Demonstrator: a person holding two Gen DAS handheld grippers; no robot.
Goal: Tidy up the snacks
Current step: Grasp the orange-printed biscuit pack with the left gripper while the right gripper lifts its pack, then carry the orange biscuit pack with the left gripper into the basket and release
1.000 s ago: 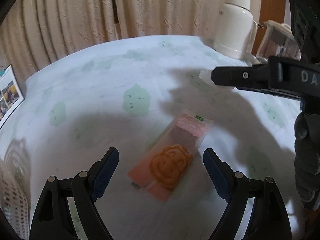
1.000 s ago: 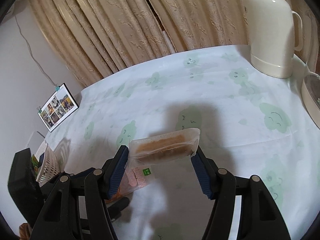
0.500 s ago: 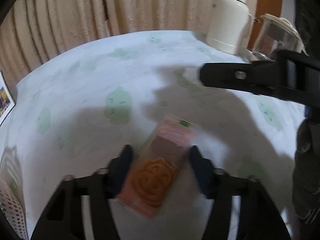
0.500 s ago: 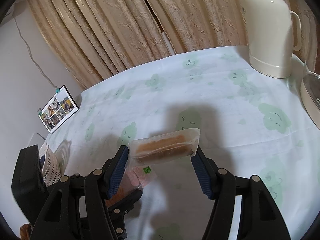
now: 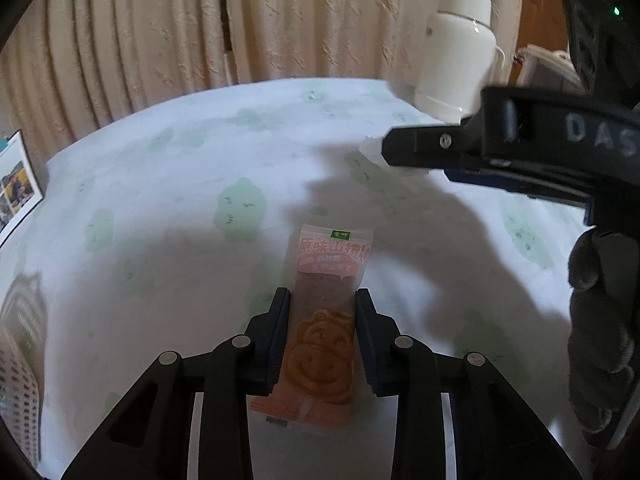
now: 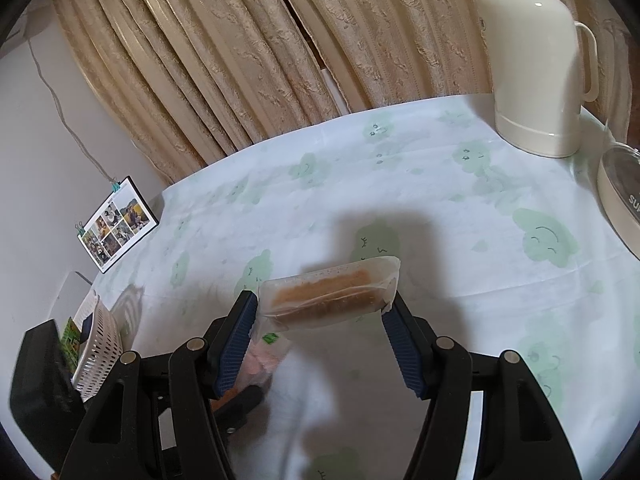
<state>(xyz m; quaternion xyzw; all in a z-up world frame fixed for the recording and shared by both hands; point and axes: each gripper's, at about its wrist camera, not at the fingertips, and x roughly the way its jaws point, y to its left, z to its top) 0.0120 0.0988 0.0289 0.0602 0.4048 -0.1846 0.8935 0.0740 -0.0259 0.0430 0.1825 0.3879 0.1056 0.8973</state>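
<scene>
The left tool (image 5: 323,322) is clenched on a pink snack packet (image 5: 325,328) lying flat on the bench (image 5: 168,184). Off to its right and higher, the right tool (image 6: 322,322) grips a clear-wrapped brown snack bar (image 6: 330,294) held crosswise above the bench, a white basket (image 6: 98,346) to its left.

Both grippers (image 5: 322,336) (image 6: 320,340) have black frames, silver screws, ribbed dark-blue finger pads (image 6: 236,340); white "DAS" lettering; gloved hand (image 5: 604,344) in dark grey.
</scene>
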